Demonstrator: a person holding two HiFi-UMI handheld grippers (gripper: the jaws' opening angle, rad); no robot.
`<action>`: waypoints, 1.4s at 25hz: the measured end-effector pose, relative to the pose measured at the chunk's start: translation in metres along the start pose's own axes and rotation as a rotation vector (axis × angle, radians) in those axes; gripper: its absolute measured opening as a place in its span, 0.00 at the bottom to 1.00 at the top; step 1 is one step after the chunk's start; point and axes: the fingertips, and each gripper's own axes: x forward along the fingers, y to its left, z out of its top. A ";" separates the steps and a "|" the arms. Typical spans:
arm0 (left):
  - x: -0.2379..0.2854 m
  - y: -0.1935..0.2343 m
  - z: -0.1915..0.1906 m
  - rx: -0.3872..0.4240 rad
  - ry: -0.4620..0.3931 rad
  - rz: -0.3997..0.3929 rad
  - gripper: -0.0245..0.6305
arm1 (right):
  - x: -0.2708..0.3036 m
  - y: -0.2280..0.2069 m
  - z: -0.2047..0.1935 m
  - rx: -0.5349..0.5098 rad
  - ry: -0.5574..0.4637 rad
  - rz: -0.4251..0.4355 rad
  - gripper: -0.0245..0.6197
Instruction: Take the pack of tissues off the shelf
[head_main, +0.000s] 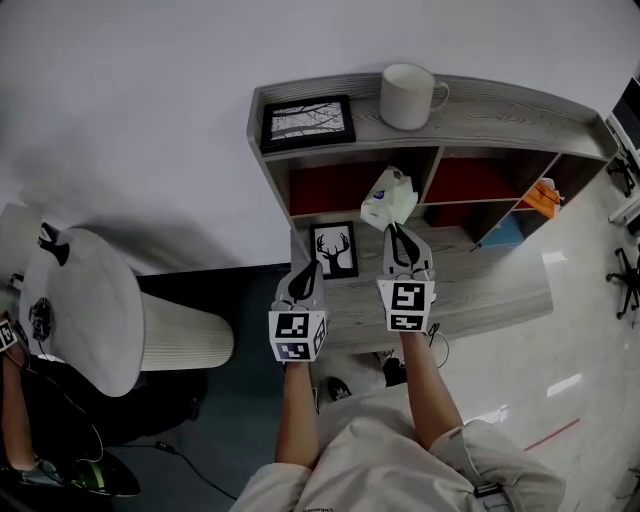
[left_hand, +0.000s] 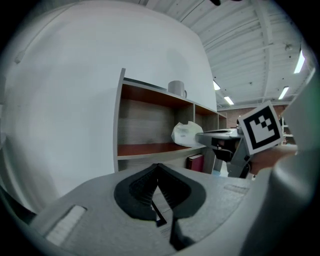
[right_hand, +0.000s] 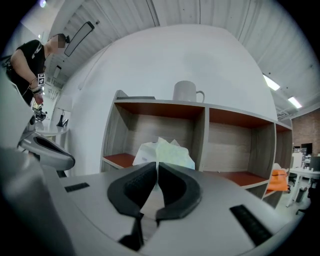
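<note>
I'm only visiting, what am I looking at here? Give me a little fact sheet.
Right gripper: shut on the pack of tissues
Left gripper: shut, nothing in it
Pack's place: held up in front of the shelf
On top of shelf: white mug, framed picture
Lower ledge: deer picture

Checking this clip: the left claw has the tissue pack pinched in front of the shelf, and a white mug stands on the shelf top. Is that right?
Not quite. It is the right claw that pinches the tissue pack; the left claw is shut on nothing. The head view shows this. The white mug does stand on top of the shelf.
</note>
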 end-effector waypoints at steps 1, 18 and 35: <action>0.000 -0.003 0.000 0.002 0.000 -0.010 0.05 | -0.003 -0.001 -0.001 0.001 0.001 -0.006 0.08; -0.031 -0.048 -0.034 0.009 0.030 -0.147 0.05 | -0.071 0.013 -0.035 0.003 0.055 -0.061 0.08; -0.065 -0.034 -0.101 -0.032 0.114 -0.093 0.05 | -0.100 0.075 -0.123 0.143 0.187 0.079 0.08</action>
